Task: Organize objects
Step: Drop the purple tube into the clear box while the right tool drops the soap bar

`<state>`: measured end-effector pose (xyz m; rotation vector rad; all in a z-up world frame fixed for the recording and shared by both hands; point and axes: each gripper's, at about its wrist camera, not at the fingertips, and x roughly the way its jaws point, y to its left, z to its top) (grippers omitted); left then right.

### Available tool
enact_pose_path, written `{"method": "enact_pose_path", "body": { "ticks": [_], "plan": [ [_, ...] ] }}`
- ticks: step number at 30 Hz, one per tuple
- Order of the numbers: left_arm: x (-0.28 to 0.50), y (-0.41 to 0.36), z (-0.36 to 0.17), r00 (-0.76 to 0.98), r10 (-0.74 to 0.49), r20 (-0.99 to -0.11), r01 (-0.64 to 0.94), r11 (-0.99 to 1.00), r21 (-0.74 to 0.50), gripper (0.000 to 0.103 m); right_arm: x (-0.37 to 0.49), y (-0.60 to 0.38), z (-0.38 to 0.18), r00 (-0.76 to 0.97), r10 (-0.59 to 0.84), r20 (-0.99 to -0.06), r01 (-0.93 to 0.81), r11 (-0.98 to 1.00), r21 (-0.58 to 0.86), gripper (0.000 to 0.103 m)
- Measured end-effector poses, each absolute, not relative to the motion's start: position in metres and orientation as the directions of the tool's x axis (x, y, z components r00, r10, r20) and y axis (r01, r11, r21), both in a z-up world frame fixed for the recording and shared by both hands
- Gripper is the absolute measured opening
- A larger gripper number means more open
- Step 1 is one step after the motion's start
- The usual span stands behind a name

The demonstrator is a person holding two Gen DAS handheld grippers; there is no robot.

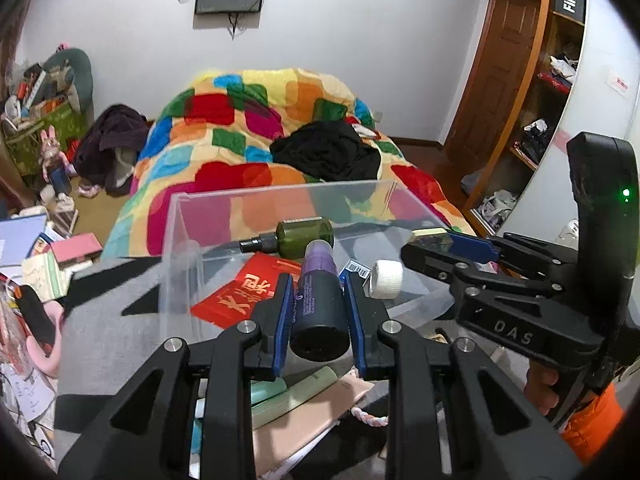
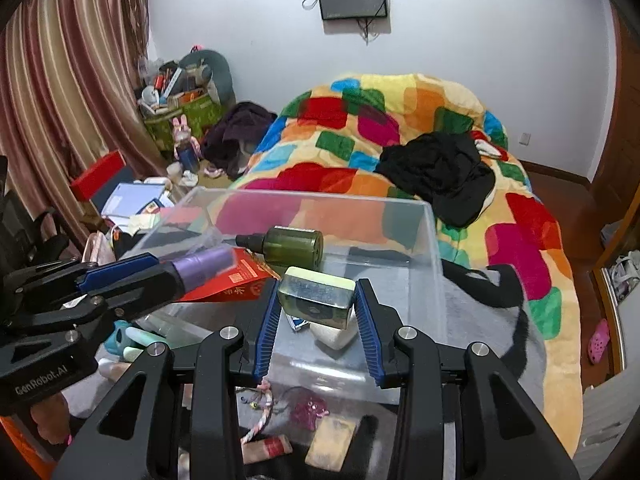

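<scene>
A clear plastic bin (image 1: 176, 240) (image 2: 434, 248) stands in front of me, holding a green spray bottle (image 1: 298, 236) (image 2: 294, 245), a red envelope (image 1: 236, 296) (image 2: 240, 280) and a white tape roll (image 1: 386, 279). My left gripper (image 1: 316, 300) is shut on a dark tube with a purple end (image 1: 318, 304), held over the bin; it also shows in the right wrist view (image 2: 200, 266). My right gripper (image 2: 316, 308) is shut on a small pale-green rectangular case (image 2: 316, 298), held over the bin's near right side; the case also shows in the left wrist view (image 1: 430, 238).
Below the grippers lie loose tubes (image 1: 296, 394), a braided cord (image 2: 260, 408) and small bottles (image 2: 266, 448) on grey cloth. A bed with a colourful quilt (image 1: 248, 136) and black clothes (image 1: 326, 150) lies behind the bin. Clutter and books (image 1: 40, 256) fill the left.
</scene>
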<state>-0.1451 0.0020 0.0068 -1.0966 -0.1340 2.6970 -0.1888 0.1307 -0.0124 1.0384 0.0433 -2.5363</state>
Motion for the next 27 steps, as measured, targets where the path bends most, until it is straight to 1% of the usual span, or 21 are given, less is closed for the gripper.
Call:
{"method": "enact_pose_path", "body": {
  "ticks": [10, 18, 24, 26, 27],
  "plan": [
    [-0.155, 0.002, 0.002, -0.665, 0.275, -0.694, -0.189, -0.961, -0.200, 0.025, -0.202, 0.116, -0.033, -0.574, -0.355, -0.738, 0.412, -0.904, 0.115, 0.034],
    [-0.159, 0.008, -0.002, -0.642, 0.266, -0.720, -0.191, -0.964, -0.186, 0.026, -0.204, 0.118, -0.033, -0.552, -0.370, -0.748, 0.417, -0.899, 0.137, 0.034],
    [-0.155, 0.008, 0.000, -0.643, 0.271, -0.716, -0.201, -0.962, -0.183, 0.027, -0.198, 0.121, -0.029, -0.555, -0.379, -0.741, 0.421, -0.896, 0.143, 0.039],
    [-0.150, 0.008, 0.003, -0.649, 0.270, -0.711, -0.206, -0.962, -0.177, 0.030, -0.194, 0.123, -0.027, -0.556, -0.387, -0.736, 0.424, -0.893, 0.151, 0.040],
    [-0.148, 0.008, 0.005, -0.652, 0.271, -0.708, -0.208, -0.962, -0.176, 0.035, -0.192, 0.124, -0.026, -0.556, -0.390, -0.734, 0.424, -0.893, 0.152, 0.040]
  ]
}}
